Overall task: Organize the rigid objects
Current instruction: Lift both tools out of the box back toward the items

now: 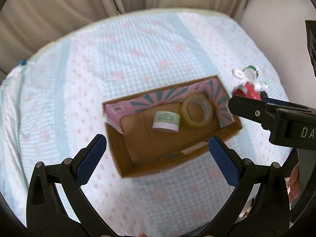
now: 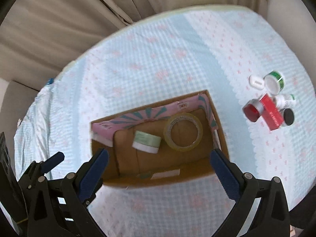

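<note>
An open cardboard box [image 1: 122,158] [image 2: 197,177] lies on the bed. Inside it are a pale green jar [image 1: 166,121] [image 2: 146,139] and a roll of clear tape [image 1: 197,110] [image 2: 183,131]. A cluster of small items lies to the box's right: a red box [image 2: 271,112], a red-lidded jar [image 2: 251,111], a black-lidded jar [image 2: 288,116], a green tape roll [image 2: 275,80] and a white case [image 2: 256,81]; the left wrist view shows part of it [image 1: 249,87]. My left gripper [image 1: 157,141] is open and empty above the box's near side. My right gripper [image 2: 160,155] is open and empty over the box.
The bed has a pale blue checked cover [image 1: 138,49] [image 2: 177,49] with pink marks. Beige curtains [image 1: 79,0] [image 2: 79,9] hang behind it. The right gripper's body [image 1: 276,116] reaches in from the right in the left wrist view.
</note>
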Available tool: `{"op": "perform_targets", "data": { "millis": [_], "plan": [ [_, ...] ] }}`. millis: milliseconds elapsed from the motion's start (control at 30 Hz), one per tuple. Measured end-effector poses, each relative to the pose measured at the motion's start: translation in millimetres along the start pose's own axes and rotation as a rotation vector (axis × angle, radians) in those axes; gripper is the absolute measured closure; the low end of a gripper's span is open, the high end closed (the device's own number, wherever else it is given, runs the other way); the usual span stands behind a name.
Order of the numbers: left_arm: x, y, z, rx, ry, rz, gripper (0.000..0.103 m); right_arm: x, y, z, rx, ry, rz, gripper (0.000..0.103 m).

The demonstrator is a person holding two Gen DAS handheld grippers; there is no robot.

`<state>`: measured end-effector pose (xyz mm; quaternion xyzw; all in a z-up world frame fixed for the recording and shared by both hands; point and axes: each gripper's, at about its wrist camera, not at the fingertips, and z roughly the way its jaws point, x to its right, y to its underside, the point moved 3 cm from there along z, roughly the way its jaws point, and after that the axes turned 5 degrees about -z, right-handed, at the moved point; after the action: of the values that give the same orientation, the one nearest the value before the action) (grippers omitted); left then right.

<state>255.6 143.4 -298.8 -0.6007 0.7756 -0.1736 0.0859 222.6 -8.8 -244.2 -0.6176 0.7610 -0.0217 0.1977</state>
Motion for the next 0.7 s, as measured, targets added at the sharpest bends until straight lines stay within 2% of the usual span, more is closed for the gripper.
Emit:
{"op": "perform_targets", "data": {
  "millis": [233, 367, 467, 567, 700],
  "plan": [
    [11.3, 12.0, -93.3, 0.116, 0.014, -0.032, 0.000, -11.9, 25.7, -93.6, 0.110, 0.017, -0.051, 0.000],
    [29.5, 19.3, -137.0, 0.192, 0.026, -0.031, 0.000, -3.8, 41.4, -143.2, 0.179, 0.016, -0.075, 0.000],
    [49.3, 23.3, -159.3, 0.233, 0.026, -0.023, 0.000, 17.9, 51.0, -178.6, 0.206, 0.026, -0.073, 0.000],
    [74.3, 27.0, -174.3, 0.262, 0.052, -0.028, 0.000, 50.9, 58.5, -212.1, 0.234, 0.105, -0.079, 0.000],
    [118.4, 28.4, -177.5, 0.274, 0.068, -0.032, 0.000, 100.0, 63.6, -240.1, 0.281, 0.163, -0.100, 0.000]
  ]
}}
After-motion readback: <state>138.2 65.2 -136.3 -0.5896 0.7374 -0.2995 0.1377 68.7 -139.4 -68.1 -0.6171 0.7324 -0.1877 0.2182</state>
